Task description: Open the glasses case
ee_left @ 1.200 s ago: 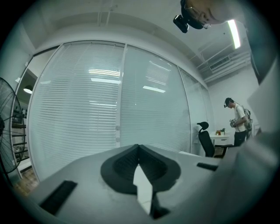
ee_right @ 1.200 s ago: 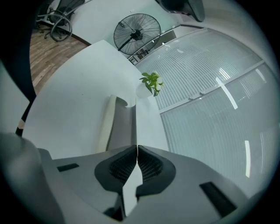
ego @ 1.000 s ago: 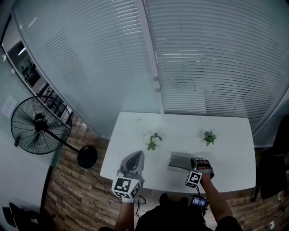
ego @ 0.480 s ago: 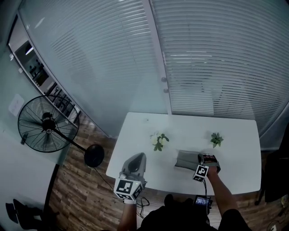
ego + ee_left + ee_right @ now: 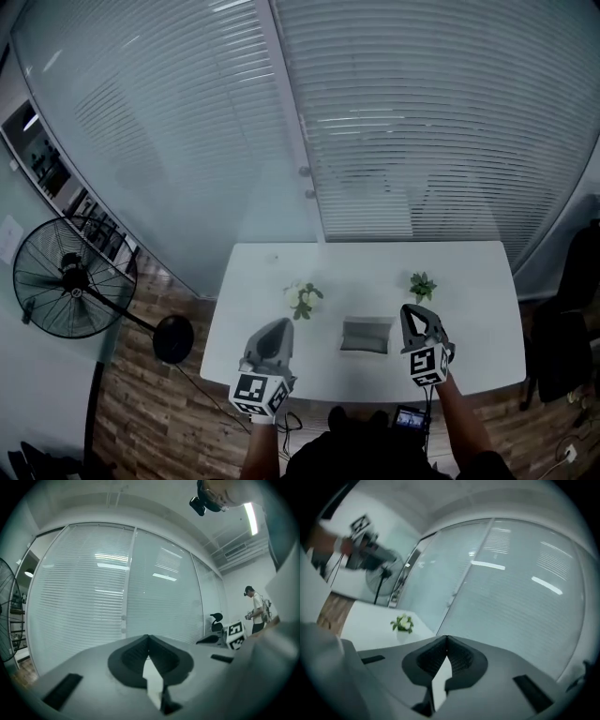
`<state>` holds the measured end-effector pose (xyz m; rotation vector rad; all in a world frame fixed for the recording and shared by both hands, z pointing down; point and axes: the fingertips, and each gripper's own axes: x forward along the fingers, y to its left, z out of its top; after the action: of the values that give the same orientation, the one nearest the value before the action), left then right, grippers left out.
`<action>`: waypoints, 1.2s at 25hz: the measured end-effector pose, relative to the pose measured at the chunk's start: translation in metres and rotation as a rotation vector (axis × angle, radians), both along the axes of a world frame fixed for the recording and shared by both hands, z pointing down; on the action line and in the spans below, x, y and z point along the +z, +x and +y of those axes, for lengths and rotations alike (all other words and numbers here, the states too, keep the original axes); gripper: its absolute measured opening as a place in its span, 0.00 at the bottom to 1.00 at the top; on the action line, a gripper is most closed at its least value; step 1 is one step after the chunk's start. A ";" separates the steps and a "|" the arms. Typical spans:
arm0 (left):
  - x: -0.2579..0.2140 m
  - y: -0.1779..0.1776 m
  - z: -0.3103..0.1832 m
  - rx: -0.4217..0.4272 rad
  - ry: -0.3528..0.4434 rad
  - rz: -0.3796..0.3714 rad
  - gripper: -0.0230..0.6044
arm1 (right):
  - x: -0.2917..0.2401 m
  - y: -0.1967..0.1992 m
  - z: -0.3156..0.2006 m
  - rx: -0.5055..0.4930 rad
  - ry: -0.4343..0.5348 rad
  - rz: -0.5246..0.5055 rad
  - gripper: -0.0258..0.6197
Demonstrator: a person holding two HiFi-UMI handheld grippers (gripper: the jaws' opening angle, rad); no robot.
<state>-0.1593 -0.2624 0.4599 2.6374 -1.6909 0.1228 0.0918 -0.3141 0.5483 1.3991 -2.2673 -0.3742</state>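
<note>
The grey glasses case (image 5: 366,335) lies flat on the white table (image 5: 469,281), between my two grippers in the head view. Whether its lid is up I cannot tell from here. My right gripper (image 5: 410,309) hovers just right of the case, raised off it, jaws shut with nothing in them; in its own view the right gripper (image 5: 446,638) has its tips meeting. My left gripper (image 5: 280,322) hangs over the table's front left part, well left of the case. The left gripper (image 5: 148,637) is also shut and empty. The case is hidden in both gripper views.
A small pot of white flowers (image 5: 302,297) stands left of the case and a small green plant (image 5: 423,285) behind it to the right. Window blinds rise behind the table. A floor fan (image 5: 66,281) stands at far left. A person (image 5: 257,609) stands in the background.
My right gripper has come off the case's right end, risen and rolled upright beside it. The left gripper has stayed where it was. The head camera has shifted a little.
</note>
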 end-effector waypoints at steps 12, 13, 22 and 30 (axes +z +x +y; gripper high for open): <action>-0.001 0.020 -0.012 0.043 0.015 -0.015 0.04 | -0.066 0.097 0.044 0.233 0.009 -0.722 0.06; -0.001 0.020 -0.012 0.045 0.013 -0.017 0.04 | -0.068 0.098 0.045 0.234 0.014 -0.709 0.06; -0.004 0.015 -0.015 0.037 0.016 -0.019 0.04 | -0.075 0.097 0.047 0.226 0.018 -0.686 0.06; -0.003 0.008 -0.017 0.025 0.018 -0.020 0.04 | -0.080 0.088 0.044 0.205 0.024 -0.674 0.06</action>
<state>-0.1511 -0.2798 0.4570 2.6797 -1.6730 0.1361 0.1798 -0.2701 0.4684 1.9708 -2.5773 0.1726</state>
